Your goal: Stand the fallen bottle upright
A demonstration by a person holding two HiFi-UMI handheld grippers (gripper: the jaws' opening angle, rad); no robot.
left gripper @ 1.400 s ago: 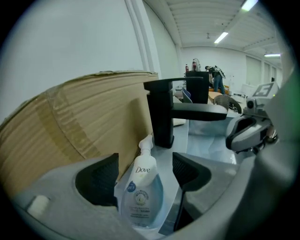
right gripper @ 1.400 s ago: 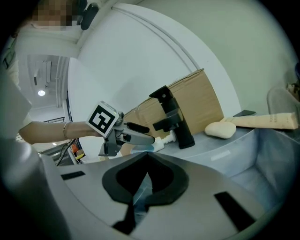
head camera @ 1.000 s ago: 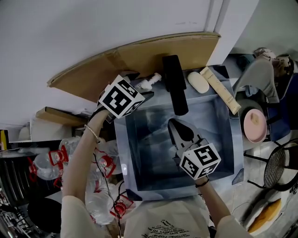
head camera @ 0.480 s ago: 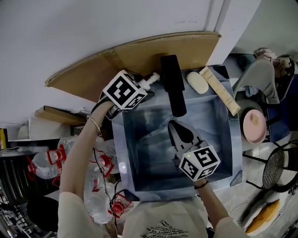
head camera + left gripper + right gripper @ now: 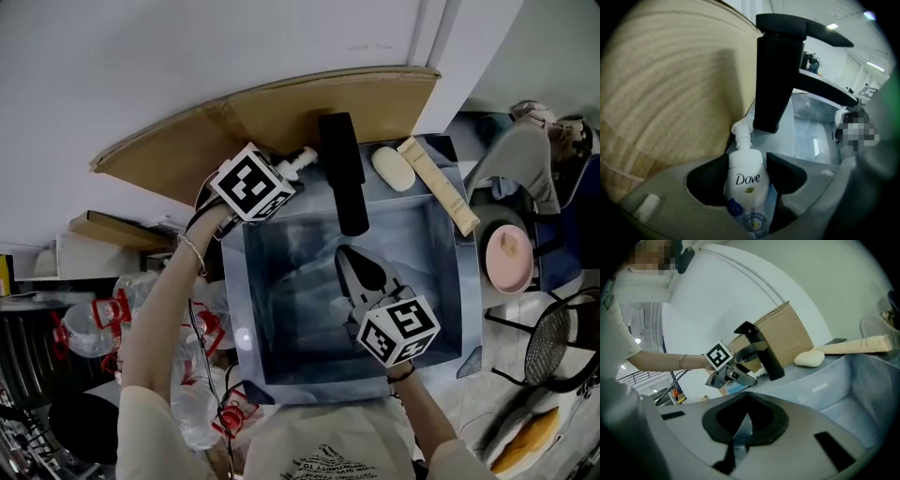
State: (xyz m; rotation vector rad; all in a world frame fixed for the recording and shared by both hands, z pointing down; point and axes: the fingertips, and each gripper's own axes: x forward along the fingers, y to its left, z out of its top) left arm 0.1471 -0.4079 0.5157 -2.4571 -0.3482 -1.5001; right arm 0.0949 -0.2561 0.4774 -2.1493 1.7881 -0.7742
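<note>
Both jaws of the left gripper (image 5: 747,163) have just been closing and pinch the fallen bottle (image 5: 746,180), lying on the sink's (image 5: 236,309) back rim beside the black faucet (image 5: 340,169), seemingly ready for tipping upright; the right gripper (image 5: 746,401) hangs shut, empty.

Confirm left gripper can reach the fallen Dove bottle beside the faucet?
Probably yes: the bottle lies between the jaws of the left gripper, which have just been closing onto its sides; the faucet stands beyond its pump.
</note>
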